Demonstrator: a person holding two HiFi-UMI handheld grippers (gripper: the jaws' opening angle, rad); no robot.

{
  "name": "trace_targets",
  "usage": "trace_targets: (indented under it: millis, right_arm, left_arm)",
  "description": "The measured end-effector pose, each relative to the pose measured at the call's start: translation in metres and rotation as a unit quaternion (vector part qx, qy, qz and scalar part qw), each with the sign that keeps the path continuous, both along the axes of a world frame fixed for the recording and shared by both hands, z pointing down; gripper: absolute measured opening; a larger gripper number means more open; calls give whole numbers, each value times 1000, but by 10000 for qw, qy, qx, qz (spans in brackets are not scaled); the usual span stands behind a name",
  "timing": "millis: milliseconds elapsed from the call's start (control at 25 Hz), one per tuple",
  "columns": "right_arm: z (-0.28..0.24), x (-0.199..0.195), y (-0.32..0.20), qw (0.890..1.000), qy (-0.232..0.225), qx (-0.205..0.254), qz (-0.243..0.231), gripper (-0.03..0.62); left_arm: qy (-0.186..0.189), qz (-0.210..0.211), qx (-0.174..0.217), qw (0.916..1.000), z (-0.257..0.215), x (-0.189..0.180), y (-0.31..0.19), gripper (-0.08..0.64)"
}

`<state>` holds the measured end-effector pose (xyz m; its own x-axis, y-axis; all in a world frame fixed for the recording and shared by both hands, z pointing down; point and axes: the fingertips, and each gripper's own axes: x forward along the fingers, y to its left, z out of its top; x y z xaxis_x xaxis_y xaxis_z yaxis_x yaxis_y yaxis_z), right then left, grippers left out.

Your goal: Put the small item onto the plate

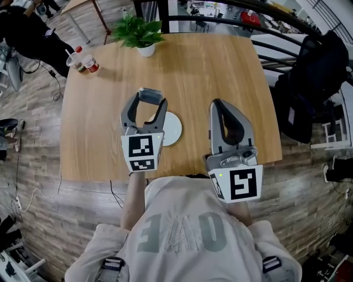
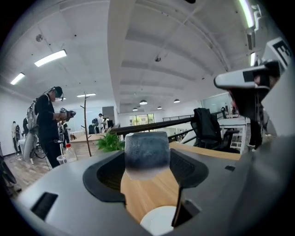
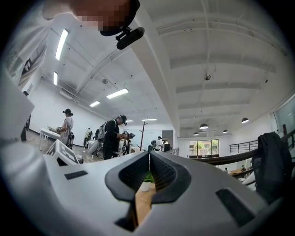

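Bright overhead strip lighting; fisheye edge distortion; near claw blurred.

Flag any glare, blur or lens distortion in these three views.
Head view: even light, soft shadows on the table, edges bowed. Left gripper view: heavy fisheye, black corners, ceiling strip lights blown out; the small item in the left tool looks soft along its lower edge. Right gripper view: same fisheye and glare, a mosaic patch at top.
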<state>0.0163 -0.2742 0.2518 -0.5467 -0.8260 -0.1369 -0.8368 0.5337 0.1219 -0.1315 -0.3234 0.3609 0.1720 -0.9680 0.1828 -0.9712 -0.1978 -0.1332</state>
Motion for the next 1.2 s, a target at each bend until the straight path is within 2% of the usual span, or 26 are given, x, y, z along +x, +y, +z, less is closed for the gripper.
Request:
trace_targets:
  millis: [160, 280, 400, 520, 680, 800, 1080, 1200]
  right_arm:
    - [-1, 10, 2, 9999, 19, 7, 151, 17]
    - [-1, 15, 4, 9997, 33, 16, 237, 17]
    - [0, 18, 5, 9996, 70, 5, 289, 17]
    - [4, 22, 3, 9993, 88, -62, 351, 17]
    - [6, 23, 3, 9992, 87, -127, 365, 17]
    - [9, 22, 2, 9991, 125, -152, 389, 17]
    - [15, 30, -1, 9977, 185, -273, 591, 17]
    - [16, 34, 0, 9971, 217, -281, 677, 17]
  left_arm:
    - [-147, 281, -925, 9952, 55, 17, -6, 307]
    - [-226, 455, -1665, 9847, 101, 25, -4, 307]
    - [-286, 456, -2186, 9743, 138, 24, 3, 307]
    - [-338, 495, -2515, 9660, 164, 27, 4, 307]
    - [-556, 604, -3083, 9477, 193, 28, 11, 307]
    - [-491, 618, -3415, 9365, 208, 25, 16, 307]
    - [-497, 759, -3883, 9170, 231, 26, 19, 307]
    - [-647, 795, -4041, 9090, 238, 25, 19, 307]
